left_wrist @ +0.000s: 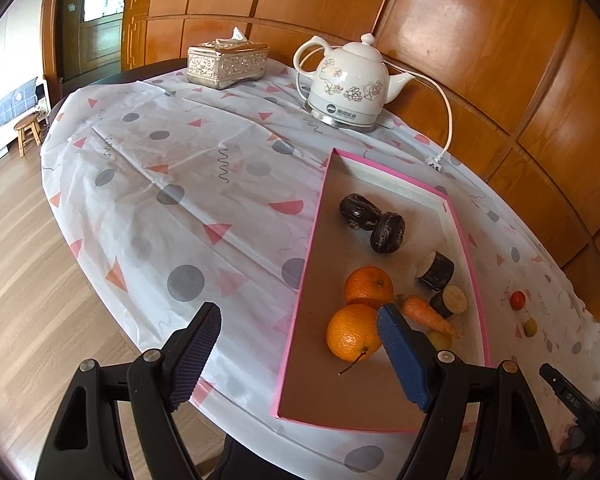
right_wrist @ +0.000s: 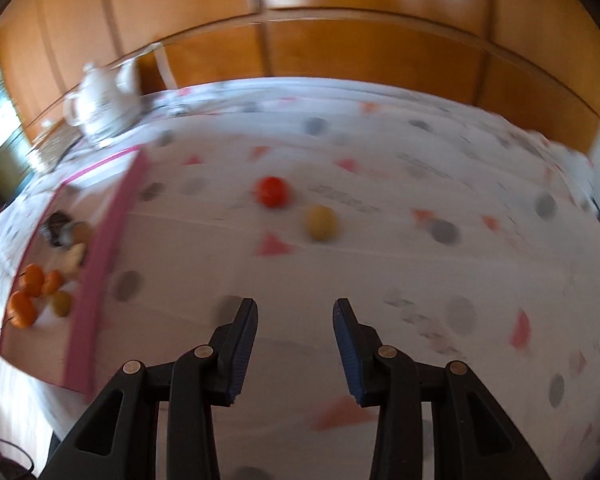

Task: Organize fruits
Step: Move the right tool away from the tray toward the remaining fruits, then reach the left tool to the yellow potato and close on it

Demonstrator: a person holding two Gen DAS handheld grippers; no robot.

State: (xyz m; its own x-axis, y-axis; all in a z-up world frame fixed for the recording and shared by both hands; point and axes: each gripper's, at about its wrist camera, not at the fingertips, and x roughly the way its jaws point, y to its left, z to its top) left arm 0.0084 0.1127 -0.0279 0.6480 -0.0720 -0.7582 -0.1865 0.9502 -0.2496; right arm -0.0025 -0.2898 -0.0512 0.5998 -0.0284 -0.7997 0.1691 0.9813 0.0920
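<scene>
A pink-rimmed shallow box lies on the patterned tablecloth. It holds two oranges, a carrot, two dark round fruits, two cut dark-skinned pieces and a small yellow fruit. My left gripper is open and empty above the box's near left rim. A small red fruit and a small yellow fruit lie on the cloth right of the box. My right gripper is open and empty, short of them. The right wrist view is motion-blurred.
A white ceramic kettle on its base stands at the back, its cord and plug trailing beside the box. A silver tissue box sits at the far left. Wooden wall panels close the back. The table edge drops to wooden floor.
</scene>
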